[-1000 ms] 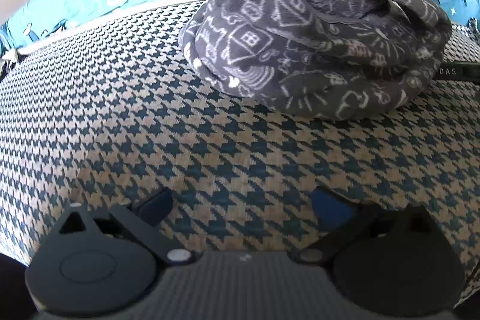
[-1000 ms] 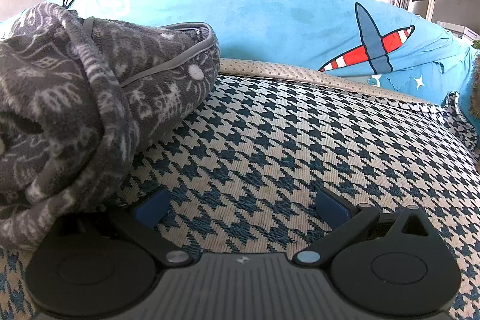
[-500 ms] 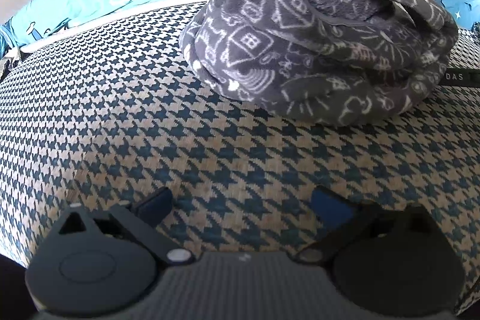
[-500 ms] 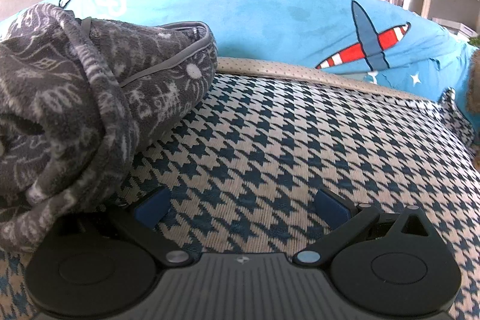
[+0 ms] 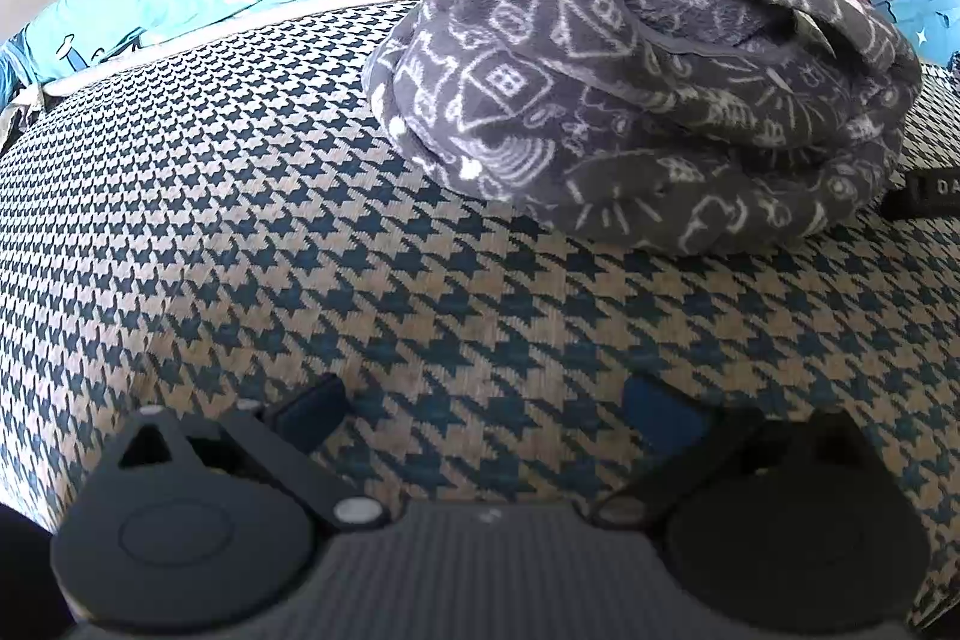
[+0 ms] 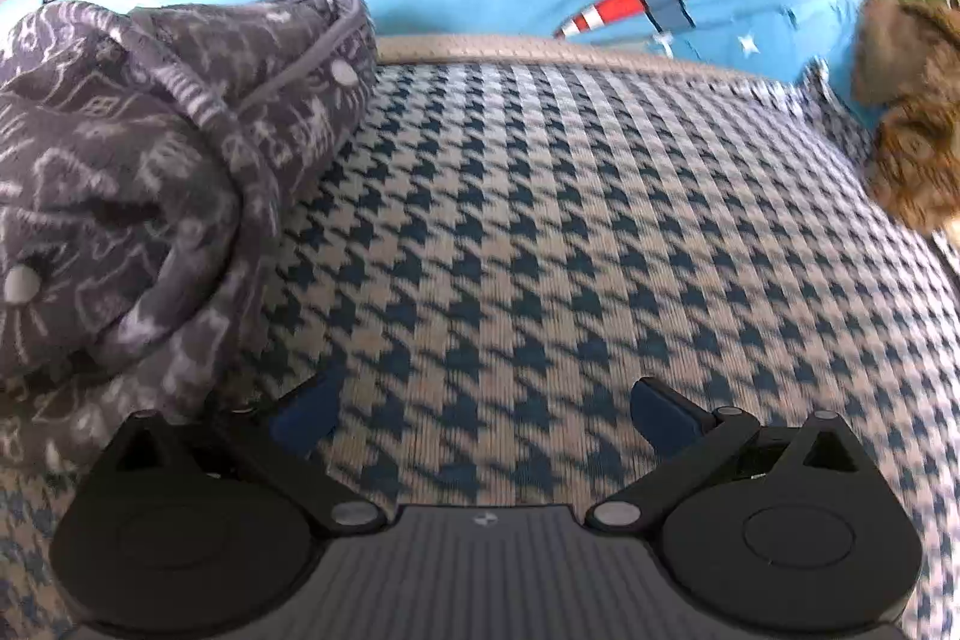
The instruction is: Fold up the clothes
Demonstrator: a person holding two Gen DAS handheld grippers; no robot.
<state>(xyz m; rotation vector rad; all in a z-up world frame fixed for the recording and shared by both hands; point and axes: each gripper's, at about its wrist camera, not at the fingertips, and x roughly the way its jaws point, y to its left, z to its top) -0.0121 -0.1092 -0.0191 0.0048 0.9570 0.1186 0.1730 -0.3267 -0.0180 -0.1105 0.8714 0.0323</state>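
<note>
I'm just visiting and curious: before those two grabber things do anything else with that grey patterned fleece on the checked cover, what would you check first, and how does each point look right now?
1. Left gripper open and holding nothing: ok, only checked cover shows between its fingers.
2. Right gripper open and holding nothing: ok.
3. Grey fleece garment sits as one folded bundle: ok, though thick and rounded rather than flat.
4. Bundle lies fully on the cover: ok in the left view; its underside is hidden.
5. Right gripper clear of the fleece: cannot tell, its left finger is right at the fabric edge.
6. Brown furry thing at the far right stays out of the way: ok, well apart.
</note>
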